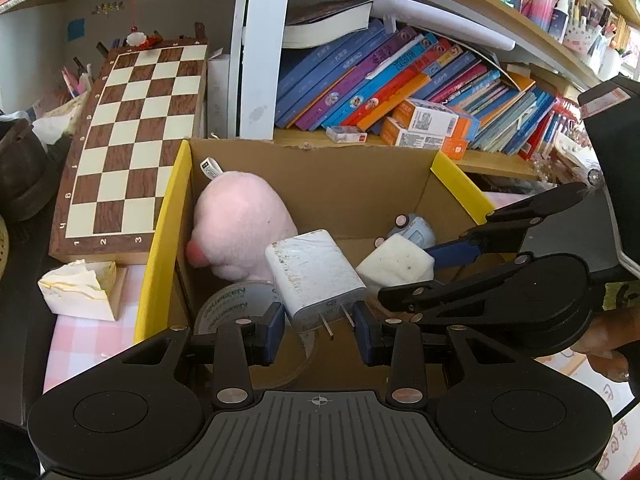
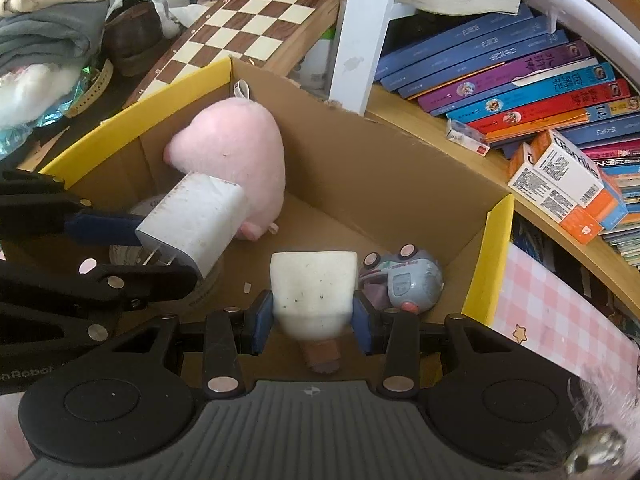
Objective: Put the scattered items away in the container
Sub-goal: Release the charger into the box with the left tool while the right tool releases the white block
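A cardboard box (image 1: 360, 184) with yellow flaps stands open; it also shows in the right wrist view (image 2: 360, 168). Inside lie a pink plush toy (image 1: 240, 220) (image 2: 236, 152), a tape roll (image 1: 236, 304) and a grey toy car (image 1: 416, 230) (image 2: 404, 280). My left gripper (image 1: 320, 326) is shut on a white plug charger (image 1: 312, 276) (image 2: 196, 220), held over the box. My right gripper (image 2: 314, 320) is shut on a white foam block (image 2: 314, 288) (image 1: 394, 264), also over the box beside the car.
A chessboard (image 1: 132, 148) leans left of the box. Shelves with slanted books (image 1: 400, 84) and small cartons (image 1: 428, 124) stand behind it. A crumpled tissue pack (image 1: 80, 292) lies on the pink checked cloth (image 2: 560, 316). Folded clothes (image 2: 48, 36) lie at far left.
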The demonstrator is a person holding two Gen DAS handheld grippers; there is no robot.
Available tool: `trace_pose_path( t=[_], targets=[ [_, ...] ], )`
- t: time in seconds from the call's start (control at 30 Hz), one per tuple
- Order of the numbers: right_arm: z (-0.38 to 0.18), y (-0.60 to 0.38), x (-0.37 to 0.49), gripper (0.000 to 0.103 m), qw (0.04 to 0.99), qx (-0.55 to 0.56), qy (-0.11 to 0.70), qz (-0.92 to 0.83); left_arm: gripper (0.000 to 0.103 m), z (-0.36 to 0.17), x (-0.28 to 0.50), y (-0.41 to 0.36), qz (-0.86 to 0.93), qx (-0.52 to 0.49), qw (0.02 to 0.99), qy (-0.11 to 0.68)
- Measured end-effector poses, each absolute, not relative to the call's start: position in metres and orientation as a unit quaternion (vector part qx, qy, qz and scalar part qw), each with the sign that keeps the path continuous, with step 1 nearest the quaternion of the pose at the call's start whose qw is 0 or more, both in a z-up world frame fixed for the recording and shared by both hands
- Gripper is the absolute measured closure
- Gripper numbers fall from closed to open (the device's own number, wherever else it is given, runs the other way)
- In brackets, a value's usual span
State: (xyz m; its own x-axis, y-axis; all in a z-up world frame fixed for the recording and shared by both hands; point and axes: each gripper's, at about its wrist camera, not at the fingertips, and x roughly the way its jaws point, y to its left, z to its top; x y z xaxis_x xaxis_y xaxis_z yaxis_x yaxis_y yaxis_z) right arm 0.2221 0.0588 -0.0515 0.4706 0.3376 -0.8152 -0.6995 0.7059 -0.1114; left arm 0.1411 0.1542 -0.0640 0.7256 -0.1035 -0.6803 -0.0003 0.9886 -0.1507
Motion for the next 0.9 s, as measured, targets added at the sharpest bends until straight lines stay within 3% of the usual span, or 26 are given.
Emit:
trace_pose_path(
  t=[0.9],
  targets=[
    [-0.0499, 0.0591, 0.2237, 0.062, 0.822, -0.218, 0.415, 0.324, 0.065, -0.0649, 0.1443, 0.1513, -0.030, -0.060, 0.922, 0.381]
  ],
)
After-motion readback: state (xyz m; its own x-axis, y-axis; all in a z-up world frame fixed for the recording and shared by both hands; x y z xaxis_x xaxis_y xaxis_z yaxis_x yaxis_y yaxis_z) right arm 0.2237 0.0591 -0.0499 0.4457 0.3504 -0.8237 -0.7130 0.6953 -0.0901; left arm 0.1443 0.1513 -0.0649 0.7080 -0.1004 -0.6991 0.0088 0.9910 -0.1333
